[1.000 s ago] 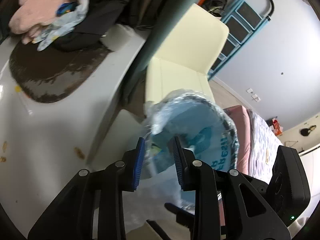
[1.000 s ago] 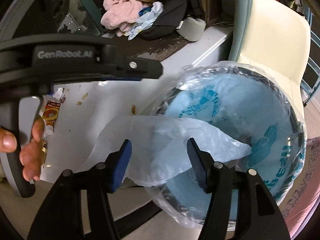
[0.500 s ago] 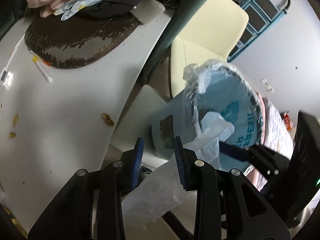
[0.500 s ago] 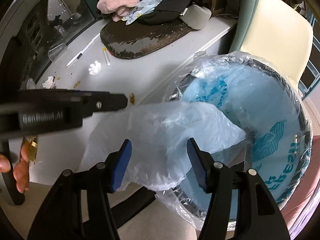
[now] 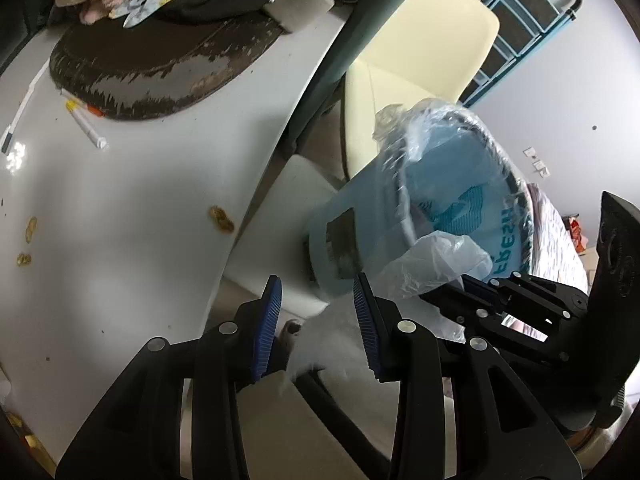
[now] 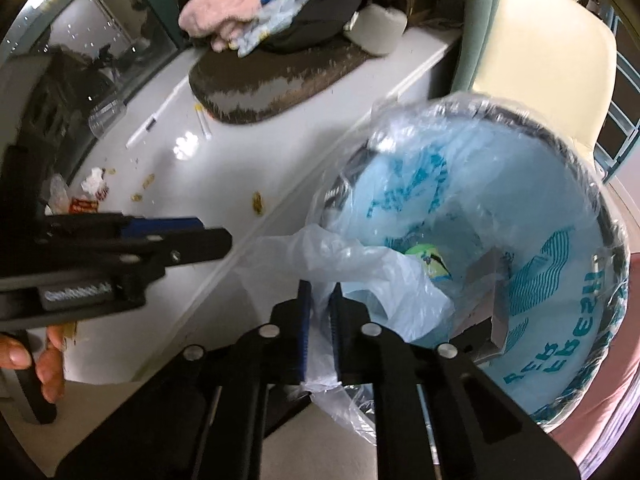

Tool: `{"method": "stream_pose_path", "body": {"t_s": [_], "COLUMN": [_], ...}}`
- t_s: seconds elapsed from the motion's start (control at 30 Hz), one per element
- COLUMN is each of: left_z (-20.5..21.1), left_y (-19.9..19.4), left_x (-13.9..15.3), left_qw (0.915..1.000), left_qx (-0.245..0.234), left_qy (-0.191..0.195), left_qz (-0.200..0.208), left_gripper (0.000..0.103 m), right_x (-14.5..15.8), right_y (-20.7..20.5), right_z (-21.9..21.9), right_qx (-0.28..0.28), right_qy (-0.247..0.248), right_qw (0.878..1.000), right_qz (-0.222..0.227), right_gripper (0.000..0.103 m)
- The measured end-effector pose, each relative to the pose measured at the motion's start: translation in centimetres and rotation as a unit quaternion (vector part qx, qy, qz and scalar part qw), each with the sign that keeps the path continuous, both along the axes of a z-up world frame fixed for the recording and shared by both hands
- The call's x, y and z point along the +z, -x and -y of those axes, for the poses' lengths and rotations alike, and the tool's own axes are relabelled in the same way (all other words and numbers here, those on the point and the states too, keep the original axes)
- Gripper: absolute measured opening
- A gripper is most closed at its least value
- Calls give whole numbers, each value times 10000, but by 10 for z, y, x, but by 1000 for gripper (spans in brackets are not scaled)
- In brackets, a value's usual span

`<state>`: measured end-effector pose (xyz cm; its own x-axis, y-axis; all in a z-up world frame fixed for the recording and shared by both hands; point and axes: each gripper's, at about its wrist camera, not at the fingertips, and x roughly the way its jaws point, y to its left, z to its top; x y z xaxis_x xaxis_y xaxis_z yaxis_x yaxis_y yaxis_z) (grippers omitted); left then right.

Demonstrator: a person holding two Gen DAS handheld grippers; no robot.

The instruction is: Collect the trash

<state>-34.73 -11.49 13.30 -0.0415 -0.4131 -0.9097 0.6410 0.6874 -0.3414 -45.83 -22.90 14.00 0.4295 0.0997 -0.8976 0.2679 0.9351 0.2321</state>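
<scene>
In the left wrist view, the left gripper (image 5: 318, 316) has its ribbed blue pads spread apart with nothing between them; beyond it a round pale-blue bin (image 5: 432, 216), lined with crinkly clear film, sits right of the glossy white table (image 5: 132, 216). In the right wrist view, the right gripper (image 6: 320, 330) is clenched on a thin translucent plastic bag (image 6: 360, 276) draped over the bin's near rim; a green-yellow wrapper (image 6: 430, 262) lies inside the bin.

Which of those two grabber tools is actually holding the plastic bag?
The right tool: its jaws are pinched shut on the clear plastic bag. The left tool is open, gripping nothing.
</scene>
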Motion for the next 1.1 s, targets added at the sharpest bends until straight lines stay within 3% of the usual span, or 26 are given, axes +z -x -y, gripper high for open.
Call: {"method": "stream_pose_path", "body": {"t_s": [0.2,0.43,0.83,1.1], "left_z": [14,39,112,154], "left_y": [2,9,30,30], "left_x": [20,35,36,41], "left_qw": [9995,9982,9944,9928], "left_qx": [-62,-255,-839,-945], "left_qy": [287,523,608,683], "left_qz": [107,127,194,277], "left_gripper": [35,37,37,37], "right_x": [18,35,43,56], "right_y": [4,19,37,36], "right_z": [6,40,95,128], "right_qx": [-108,-758,-1129,-1122], "right_qy": [171,295,612,1034], "right_qw": [9993,9943,9894,9847], "right_qz": [328,684,674,847], "right_gripper": [5,5,5,5]}}
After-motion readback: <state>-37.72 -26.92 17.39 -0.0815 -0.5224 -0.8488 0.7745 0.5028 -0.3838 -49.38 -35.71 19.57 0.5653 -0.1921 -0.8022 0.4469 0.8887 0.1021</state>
